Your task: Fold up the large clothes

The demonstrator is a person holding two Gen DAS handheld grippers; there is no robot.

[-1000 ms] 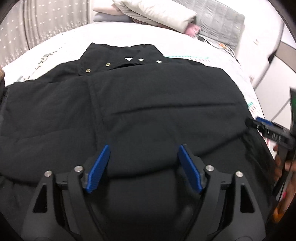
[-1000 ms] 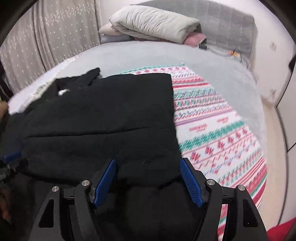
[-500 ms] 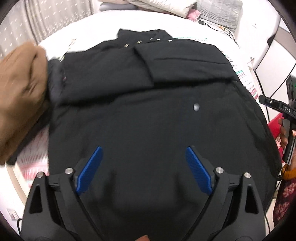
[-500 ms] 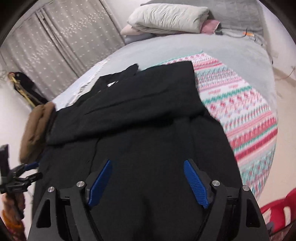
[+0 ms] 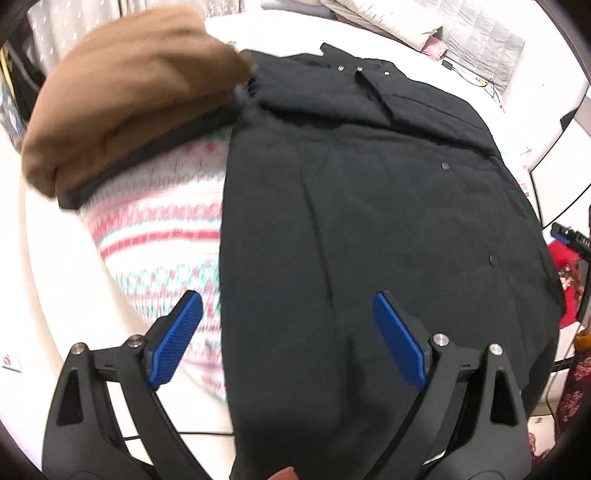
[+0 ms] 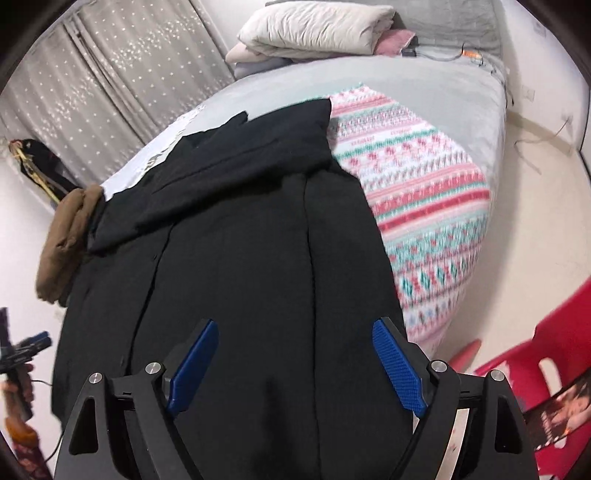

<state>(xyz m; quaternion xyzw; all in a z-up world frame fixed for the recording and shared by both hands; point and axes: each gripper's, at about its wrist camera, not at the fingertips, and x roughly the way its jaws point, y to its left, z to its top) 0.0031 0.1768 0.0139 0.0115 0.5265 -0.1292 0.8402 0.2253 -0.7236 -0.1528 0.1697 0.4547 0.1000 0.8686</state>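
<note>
A large black coat point(image 5: 369, 221) lies spread lengthwise on the bed, collar with metal snaps at the far end, sleeves folded across the chest. It also fills the right wrist view point(image 6: 236, 258). My left gripper point(image 5: 288, 339) is open and empty above the coat's lower left edge. My right gripper point(image 6: 295, 362) is open and empty above the coat's hem. The right gripper's tip shows at the right edge of the left wrist view point(image 5: 569, 236); the left gripper shows at the left edge of the right wrist view point(image 6: 22, 350).
A patterned red, green and white blanket point(image 6: 424, 206) lies under the coat. A brown garment point(image 5: 122, 110) is piled at the coat's left shoulder. Folded bedding point(image 6: 314, 29) sits at the bed's head. A red plastic chair point(image 6: 535, 354) stands by the bed's corner.
Both grippers have pulled back from the chest toward the coat's hem and risen. The left one has shifted left, so the brown garment and blanket now show.
</note>
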